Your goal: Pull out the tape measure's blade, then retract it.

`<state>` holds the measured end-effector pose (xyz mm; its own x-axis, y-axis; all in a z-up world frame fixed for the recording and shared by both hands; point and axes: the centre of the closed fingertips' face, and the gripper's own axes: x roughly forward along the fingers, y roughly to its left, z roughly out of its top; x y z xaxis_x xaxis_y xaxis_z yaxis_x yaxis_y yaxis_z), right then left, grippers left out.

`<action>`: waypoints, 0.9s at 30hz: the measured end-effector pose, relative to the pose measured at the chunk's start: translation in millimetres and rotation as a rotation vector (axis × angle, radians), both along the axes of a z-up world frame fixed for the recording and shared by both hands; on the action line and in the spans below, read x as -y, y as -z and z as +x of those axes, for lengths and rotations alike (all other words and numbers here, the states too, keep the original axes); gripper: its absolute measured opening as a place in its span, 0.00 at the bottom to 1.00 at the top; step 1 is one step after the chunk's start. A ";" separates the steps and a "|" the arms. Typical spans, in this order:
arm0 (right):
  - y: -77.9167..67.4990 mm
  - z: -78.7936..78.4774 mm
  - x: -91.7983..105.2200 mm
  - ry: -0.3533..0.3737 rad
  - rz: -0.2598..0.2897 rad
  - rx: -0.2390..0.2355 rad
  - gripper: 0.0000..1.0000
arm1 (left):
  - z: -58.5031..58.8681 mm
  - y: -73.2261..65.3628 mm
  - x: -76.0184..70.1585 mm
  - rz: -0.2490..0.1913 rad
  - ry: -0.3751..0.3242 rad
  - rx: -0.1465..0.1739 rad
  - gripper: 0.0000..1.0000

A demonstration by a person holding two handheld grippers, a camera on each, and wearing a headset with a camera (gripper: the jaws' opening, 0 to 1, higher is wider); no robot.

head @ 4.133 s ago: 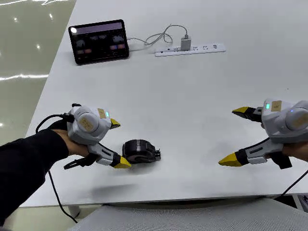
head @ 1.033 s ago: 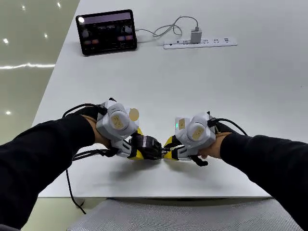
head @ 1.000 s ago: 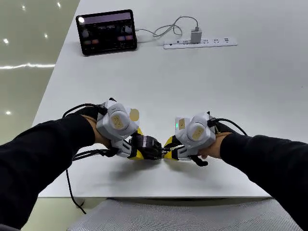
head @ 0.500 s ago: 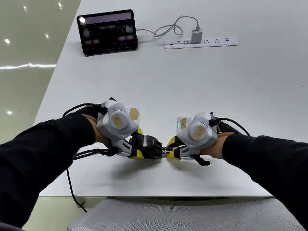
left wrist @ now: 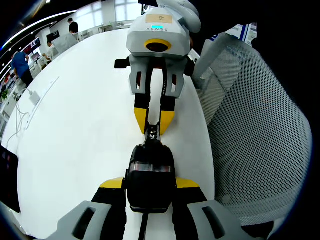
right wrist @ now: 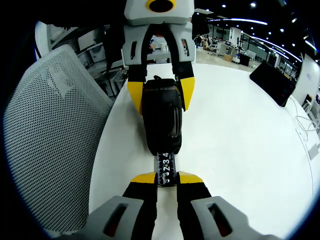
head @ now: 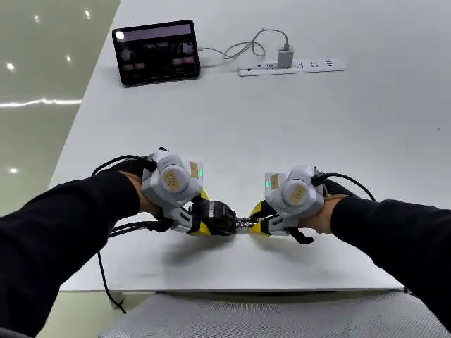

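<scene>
Two yellow-tipped handheld grippers meet tip to tip near the front edge of the plain white table. The left gripper has its jaws closed partway around the black, rounded plastic tape measure, with one yellow tip pressed to each flank of the case. Whether the case rests on the tabletop or hangs just above it cannot be told. The right gripper has its jaws nearly together and pinches the end of the narrow, dark numbered blade. A short stretch of it, printed with small numerals, spans the gap between case and tips. Far back on the table stand a dark-screened tablet and a white power strip with a white charger plugged in. A grey mesh chair back sits just beside the table's near edge.
</scene>
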<state>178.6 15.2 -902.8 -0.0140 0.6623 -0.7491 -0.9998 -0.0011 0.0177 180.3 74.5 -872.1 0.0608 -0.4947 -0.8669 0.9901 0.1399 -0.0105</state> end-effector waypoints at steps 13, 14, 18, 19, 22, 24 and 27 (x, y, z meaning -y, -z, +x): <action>-0.3 -1.3 6.0 0.004 0.002 -0.001 0.09 | -0.2 0.3 0.7 0.005 0.006 0.001 0.31; -0.6 -1.6 6.4 0.000 0.004 0.004 0.09 | -0.2 0.3 0.7 0.006 0.006 0.002 0.31; -0.7 -1.8 7.7 0.006 0.010 -0.007 0.09 | -0.5 0.7 0.7 0.009 0.007 0.003 0.31; -0.9 -1.7 8.0 0.008 0.012 -0.009 0.09 | -0.6 0.7 0.8 0.009 0.007 0.003 0.31; -0.5 -1.7 9.8 0.010 0.008 -0.005 0.09 | -0.7 0.6 0.9 0.008 0.006 -0.001 0.31; -0.6 -1.2 10.7 0.011 0.005 -0.003 0.09 | -0.6 0.7 1.0 0.009 0.006 -0.002 0.31; -0.3 -0.9 12.3 0.019 0.002 -0.008 0.09 | -0.8 0.7 1.1 0.009 0.005 -0.002 0.31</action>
<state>177.8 3.0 -902.5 -0.0072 0.6638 -0.7478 -0.9995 0.0181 0.0257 179.5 73.4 -872.8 0.0567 -0.4868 -0.8717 0.9907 0.1353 -0.0111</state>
